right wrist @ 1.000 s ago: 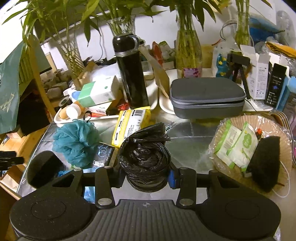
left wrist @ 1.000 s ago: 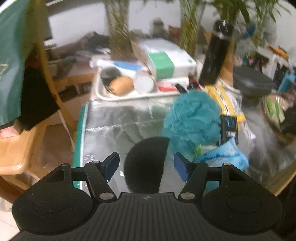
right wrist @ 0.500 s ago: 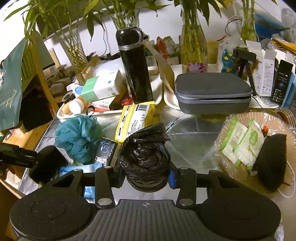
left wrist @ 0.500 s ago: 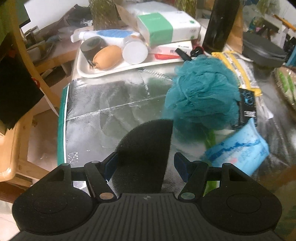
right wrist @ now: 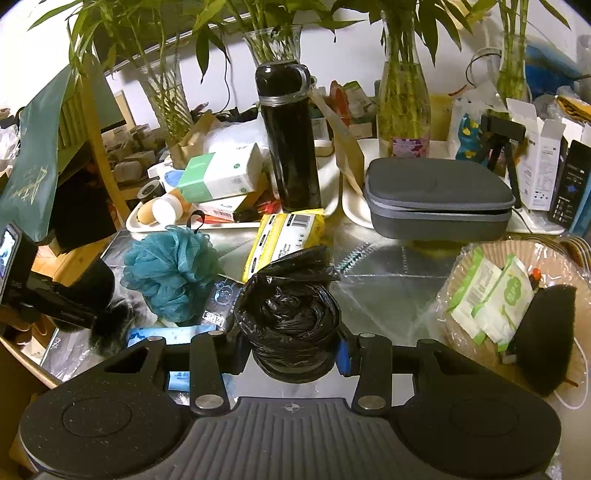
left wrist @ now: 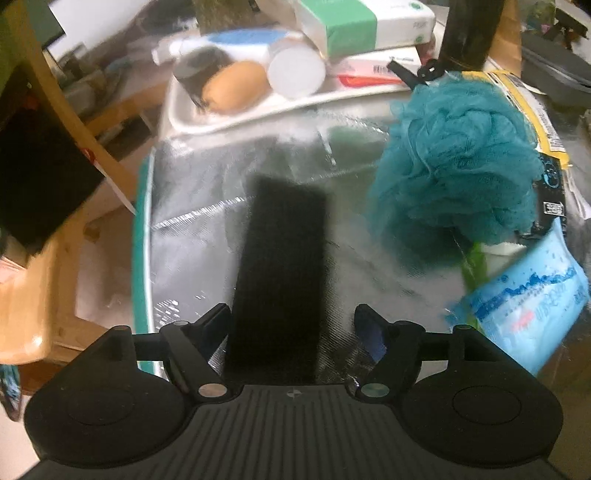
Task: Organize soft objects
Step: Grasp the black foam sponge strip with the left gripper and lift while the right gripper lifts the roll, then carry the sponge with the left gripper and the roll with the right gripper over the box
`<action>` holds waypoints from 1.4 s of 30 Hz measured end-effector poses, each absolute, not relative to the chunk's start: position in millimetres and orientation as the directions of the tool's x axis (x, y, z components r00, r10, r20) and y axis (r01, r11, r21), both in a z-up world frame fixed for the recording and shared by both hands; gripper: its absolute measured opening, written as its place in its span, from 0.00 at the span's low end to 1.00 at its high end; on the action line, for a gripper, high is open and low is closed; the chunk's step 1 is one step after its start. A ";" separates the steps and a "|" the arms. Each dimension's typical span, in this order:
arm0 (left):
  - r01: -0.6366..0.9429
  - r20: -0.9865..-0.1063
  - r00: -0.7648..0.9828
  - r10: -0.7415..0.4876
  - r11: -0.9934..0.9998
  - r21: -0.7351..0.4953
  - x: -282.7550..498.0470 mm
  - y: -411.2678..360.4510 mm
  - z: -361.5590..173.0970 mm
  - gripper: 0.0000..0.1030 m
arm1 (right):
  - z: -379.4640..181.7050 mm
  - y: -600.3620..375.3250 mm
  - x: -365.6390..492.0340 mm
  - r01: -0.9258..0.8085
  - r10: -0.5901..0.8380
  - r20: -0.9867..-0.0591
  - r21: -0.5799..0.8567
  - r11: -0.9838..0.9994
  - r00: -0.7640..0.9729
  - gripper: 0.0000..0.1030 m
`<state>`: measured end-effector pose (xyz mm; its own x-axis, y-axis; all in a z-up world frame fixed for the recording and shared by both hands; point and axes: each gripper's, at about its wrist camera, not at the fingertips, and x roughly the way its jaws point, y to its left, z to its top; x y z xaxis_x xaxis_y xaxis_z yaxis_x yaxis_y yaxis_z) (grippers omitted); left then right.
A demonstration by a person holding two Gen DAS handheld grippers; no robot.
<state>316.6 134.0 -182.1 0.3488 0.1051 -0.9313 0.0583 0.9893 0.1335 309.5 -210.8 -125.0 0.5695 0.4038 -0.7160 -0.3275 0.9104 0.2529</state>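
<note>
On the silver foil mat (left wrist: 192, 236), a black sponge (left wrist: 280, 273) lies flat between the two fingers of the left gripper (left wrist: 291, 328). Its jaws have just been opening: the left finger (left wrist: 216, 325) sits right at the sponge's edge, though contact cannot be told, and the right finger stands clear of it, so the sponge rests loose on the mat. To the right of the sponge, near but not touching, sits a teal mesh bath pouf (left wrist: 458, 173). Just below the pouf lies a light blue packet (left wrist: 532, 306), partly under its edge. Beyond the sponge, at the far edge of the mat, a white tray (left wrist: 192, 122) carries a tan oval item, a white round lid and a green-and-white box (left wrist: 354, 26).

From the right wrist view, the right gripper (right wrist: 291, 354) is clamped on a roll of black plastic bags (right wrist: 291, 317), both pads pressed against its sides. The pouf (right wrist: 170, 273) shows to the left of the roll, with a yellow packet (right wrist: 284, 236) just behind the roll. Well to the right of the roll, a shallow basket (right wrist: 480, 254) lined with clear film holds green-and-white sachets (right wrist: 491, 299) and a second black sponge (right wrist: 546, 332) leaning on its near rim. A black flask (right wrist: 291, 147) stands upright behind the yellow packet, and a grey zip case (right wrist: 436, 199) lies to the flask's right.
</note>
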 end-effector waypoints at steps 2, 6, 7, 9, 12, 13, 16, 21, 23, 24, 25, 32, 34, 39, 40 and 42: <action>0.055 -0.933 0.349 0.090 0.992 0.116 315.0 135.2 -184.1 0.65 | -123.4 -210.1 309.1 -0.328 0.402 -0.715 0.250 0.911 0.572 0.45; -0.015 -0.928 0.367 0.066 0.998 0.065 310.3 144.9 -177.6 0.41 | -119.4 -208.7 306.9 -0.338 0.408 -0.707 0.248 0.908 0.577 0.45; -0.030 -0.926 0.375 0.045 0.999 0.037 309.3 148.7 -175.3 0.40 | -117.9 -208.2 306.0 -0.342 0.409 -0.704 0.246 0.907 0.580 0.45; -0.042 -0.908 0.416 0.045 0.999 0.030 305.4 148.9 -165.9 0.40 | -114.3 -207.1 303.9 -0.352 0.409 -0.697 0.235 0.906 0.589 0.45; -0.048 -0.881 0.471 0.050 0.998 0.031 297.6 146.4 -149.8 0.40 | -106.2 -205.1 299.3 -0.370 0.414 -0.679 0.220 0.903 0.607 0.45; -0.045 -0.870 0.492 0.046 0.999 0.027 294.0 145.9 -144.2 0.40 | -103.0 -204.1 297.3 -0.377 0.416 -0.670 0.213 0.901 0.615 0.45; -0.039 -0.846 0.531 0.045 0.999 0.029 287.1 143.4 -132.9 0.40 | -91.3 -200.8 289.3 -0.421 0.438 -0.628 0.187 0.888 0.644 0.45; -0.052 -0.800 0.599 0.039 0.999 0.010 270.6 144.6 -113.0 0.40 | -74.9 -191.0 270.7 -0.508 0.477 -0.561 0.113 0.854 0.677 0.45; -0.054 -0.780 0.625 0.034 0.999 0.000 261.8 144.1 -104.2 0.40 | -69.1 -189.4 264.5 -0.543 0.507 -0.539 0.106 0.833 0.673 0.45; -0.051 -0.770 0.637 0.029 0.999 -0.005 257.0 142.7 -99.3 0.40 | -66.6 -188.9 260.8 -0.564 0.528 -0.526 0.107 0.819 0.667 0.45; -0.046 -0.762 0.647 0.022 0.999 -0.010 253.1 141.4 -95.9 0.40 | -64.5 -187.9 257.2 -0.583 0.546 -0.517 0.107 0.805 0.659 0.45; -0.023 -0.722 0.691 -0.035 0.997 -0.070 229.5 136.7 -71.0 0.40 | -53.8 -178.1 234.8 -0.705 0.659 -0.485 0.115 0.700 0.575 0.45; -0.006 -0.708 0.704 -0.050 0.997 -0.077 221.4 133.6 -62.3 0.40 | -50.8 -176.8 230.2 -0.726 0.686 -0.475 0.133 0.675 0.551 0.45; 0.050 -0.678 0.729 -0.094 0.995 -0.084 197.9 119.3 -43.4 0.40 | -48.4 -175.8 217.9 -0.732 0.697 -0.485 0.156 0.663 0.528 0.45; 0.063 -0.674 0.731 -0.105 0.994 -0.087 192.8 116.1 -40.3 0.40 | -48.5 -176.6 215.4 -0.731 0.700 -0.489 0.167 0.661 0.521 0.45; 0.097 -0.671 0.730 -0.133 0.991 -0.090 181.6 109.2 -35.4 0.40 | -49.6 -176.3 209.8 -0.731 0.701 -0.500 0.179 0.658 0.509 0.45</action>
